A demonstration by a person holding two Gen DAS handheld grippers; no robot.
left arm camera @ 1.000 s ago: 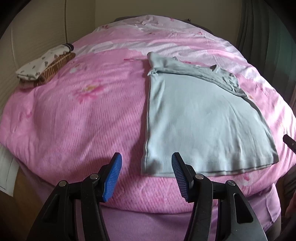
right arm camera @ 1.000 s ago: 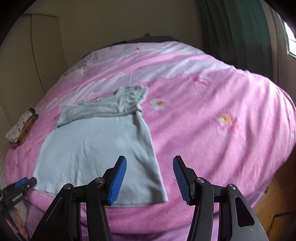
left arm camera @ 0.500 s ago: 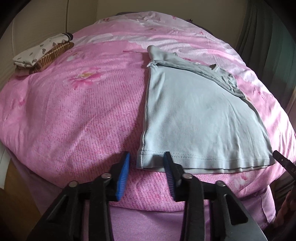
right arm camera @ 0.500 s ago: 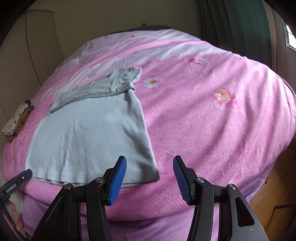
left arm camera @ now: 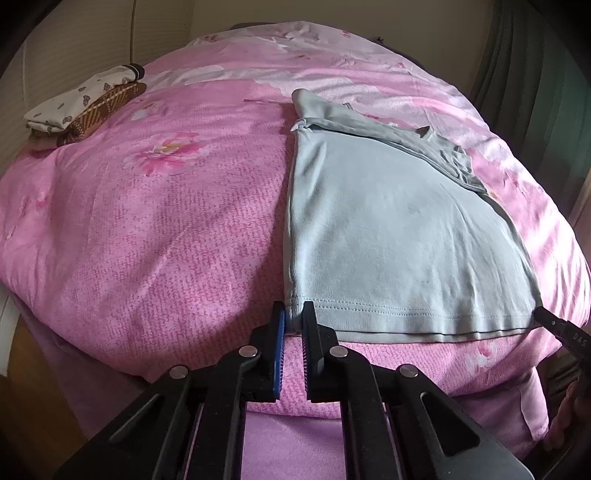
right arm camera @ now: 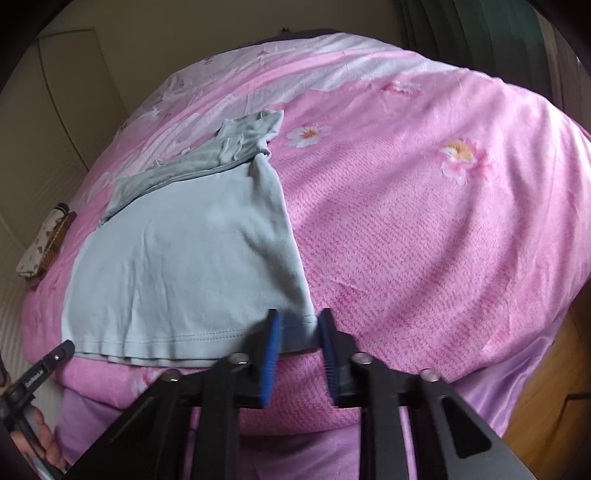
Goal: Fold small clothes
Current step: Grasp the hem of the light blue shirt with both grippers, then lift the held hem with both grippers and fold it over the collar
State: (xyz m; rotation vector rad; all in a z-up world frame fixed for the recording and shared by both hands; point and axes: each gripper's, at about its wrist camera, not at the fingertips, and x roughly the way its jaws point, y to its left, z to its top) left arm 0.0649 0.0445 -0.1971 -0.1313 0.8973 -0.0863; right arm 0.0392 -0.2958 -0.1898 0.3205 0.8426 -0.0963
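A light blue t-shirt (left arm camera: pixel 391 229) lies flat on the pink bed, hem toward me, with its top part folded down over the body. It also shows in the right wrist view (right arm camera: pixel 184 266). My left gripper (left arm camera: pixel 293 317) is shut on the hem's near left corner. My right gripper (right arm camera: pixel 298 325) straddles the hem's near right corner with its jaws partly closed and a gap still showing; its tip also shows in the left wrist view (left arm camera: pixel 550 321). The left gripper's tip shows in the right wrist view (right arm camera: pixel 61 350).
The pink floral bedspread (left arm camera: pixel 166 221) covers the whole bed. A small stack of folded clothes (left arm camera: pixel 85 107) sits at the far left by the wall, also seen in the right wrist view (right arm camera: pixel 44 240). Dark green curtains (right arm camera: pixel 480 33) hang at the right. Wooden floor (right arm camera: pixel 546 398) shows below the bed's edge.
Both grippers moved forward to the shirt's hem. The left gripper closed on the left corner. The right gripper's jaws narrowed around the right corner.
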